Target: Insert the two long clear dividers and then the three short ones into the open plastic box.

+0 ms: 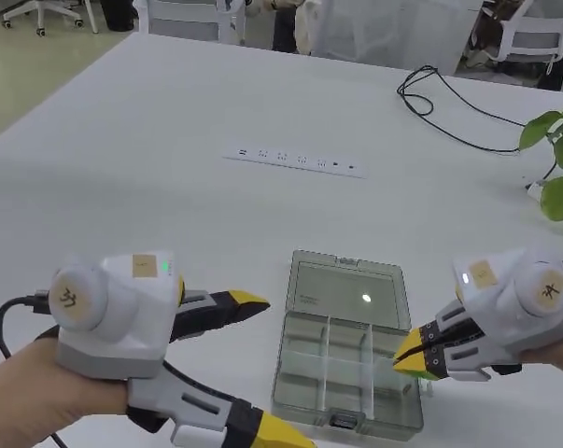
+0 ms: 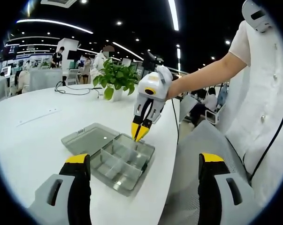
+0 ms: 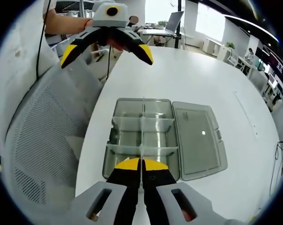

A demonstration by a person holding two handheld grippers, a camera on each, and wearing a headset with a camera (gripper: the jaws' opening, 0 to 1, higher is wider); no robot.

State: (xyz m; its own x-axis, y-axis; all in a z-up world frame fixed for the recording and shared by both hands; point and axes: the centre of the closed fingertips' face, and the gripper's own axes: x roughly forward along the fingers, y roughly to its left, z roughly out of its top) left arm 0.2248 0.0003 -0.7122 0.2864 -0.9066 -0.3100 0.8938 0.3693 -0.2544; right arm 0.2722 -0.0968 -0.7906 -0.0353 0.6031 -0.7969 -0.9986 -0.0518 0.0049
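The open clear plastic box (image 1: 285, 373) (image 2: 128, 182) (image 3: 109, 140) lies near the table's front edge, its lid (image 1: 348, 289) (image 3: 198, 136) laid flat behind it. Clear dividers stand inside and split it into compartments. My right gripper (image 1: 410, 355) (image 2: 139, 133) (image 3: 141, 164) hangs over the box's right side, tips down, shut on a thin clear divider (image 3: 142, 126) seen edge-on along the box's middle. My left gripper (image 1: 267, 366) (image 2: 143, 159) (image 3: 107, 54) is open just left of the box, with nothing between its fingers.
A white power strip (image 1: 295, 159) lies mid-table, a black cable (image 1: 440, 103) loops at the far right, and a green plant (image 1: 556, 159) (image 2: 115, 79) stands at the right edge. A grey mesh chair (image 3: 42, 140) sits beside the table's near edge.
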